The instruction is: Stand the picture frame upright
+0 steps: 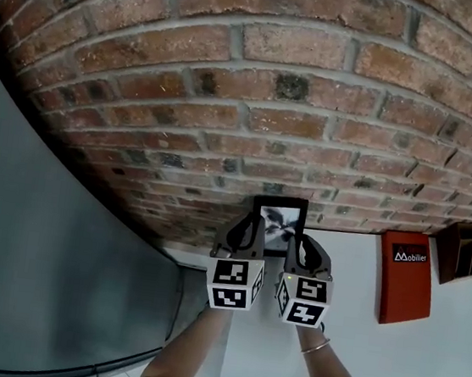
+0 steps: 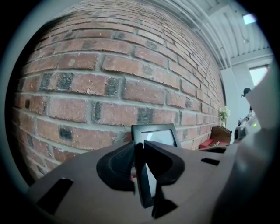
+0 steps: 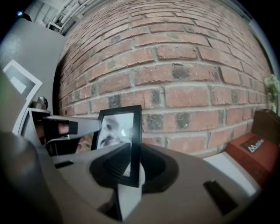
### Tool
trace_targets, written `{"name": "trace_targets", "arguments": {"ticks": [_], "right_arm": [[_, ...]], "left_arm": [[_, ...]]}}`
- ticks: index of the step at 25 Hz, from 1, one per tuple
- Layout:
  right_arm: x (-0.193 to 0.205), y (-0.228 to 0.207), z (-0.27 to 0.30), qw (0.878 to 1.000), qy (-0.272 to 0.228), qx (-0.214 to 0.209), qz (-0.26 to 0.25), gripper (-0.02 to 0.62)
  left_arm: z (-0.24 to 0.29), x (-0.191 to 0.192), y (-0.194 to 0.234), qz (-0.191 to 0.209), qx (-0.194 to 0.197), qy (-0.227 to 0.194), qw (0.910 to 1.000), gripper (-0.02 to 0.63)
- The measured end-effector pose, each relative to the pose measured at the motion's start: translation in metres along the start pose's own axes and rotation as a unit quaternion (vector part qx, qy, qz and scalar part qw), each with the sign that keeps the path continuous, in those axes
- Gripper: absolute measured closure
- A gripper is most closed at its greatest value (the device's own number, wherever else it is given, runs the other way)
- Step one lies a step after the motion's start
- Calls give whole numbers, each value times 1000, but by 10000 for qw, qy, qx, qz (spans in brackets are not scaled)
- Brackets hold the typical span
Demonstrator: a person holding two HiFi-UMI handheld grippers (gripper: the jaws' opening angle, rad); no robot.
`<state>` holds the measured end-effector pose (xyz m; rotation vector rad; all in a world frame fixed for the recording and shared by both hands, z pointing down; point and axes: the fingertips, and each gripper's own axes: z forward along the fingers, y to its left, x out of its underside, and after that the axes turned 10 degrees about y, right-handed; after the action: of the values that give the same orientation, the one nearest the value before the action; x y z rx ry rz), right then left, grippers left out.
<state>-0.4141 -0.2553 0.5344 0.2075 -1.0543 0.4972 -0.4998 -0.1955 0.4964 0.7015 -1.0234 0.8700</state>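
Left tongs (image 2: 139, 151), right tongs (image 3: 132, 153) grip glossy rectangular frame (image 1: 279, 221).

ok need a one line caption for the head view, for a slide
Left gripper and right gripper clamp the side edges of an upright picture frame before a brick wall.

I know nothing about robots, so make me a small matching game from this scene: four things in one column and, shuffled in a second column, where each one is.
Things
1. picture frame
2. red box
3. dark wooden organiser
4. brick wall

Places
A. far right, at the foot of the wall
B. behind everything, filling the top of the head view
C. upright between the left gripper and right gripper, one side edge in each one's jaws
D. lying on the white surface, right of the grippers

Pairs: 1-C, 2-D, 3-A, 4-B
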Motion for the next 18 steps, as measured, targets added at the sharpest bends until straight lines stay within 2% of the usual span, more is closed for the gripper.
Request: {"name": "trace_targets", "arguments": {"ticks": [9,18], "right_arm": [[8,-4,14,9999,156,36,-43,520],[10,-7,20,9998,176,-26,-25,520]], "left_arm": [[13,7,3,15,104,85,9999,548],[15,6,1,-11,38,66,10000,548]]}}
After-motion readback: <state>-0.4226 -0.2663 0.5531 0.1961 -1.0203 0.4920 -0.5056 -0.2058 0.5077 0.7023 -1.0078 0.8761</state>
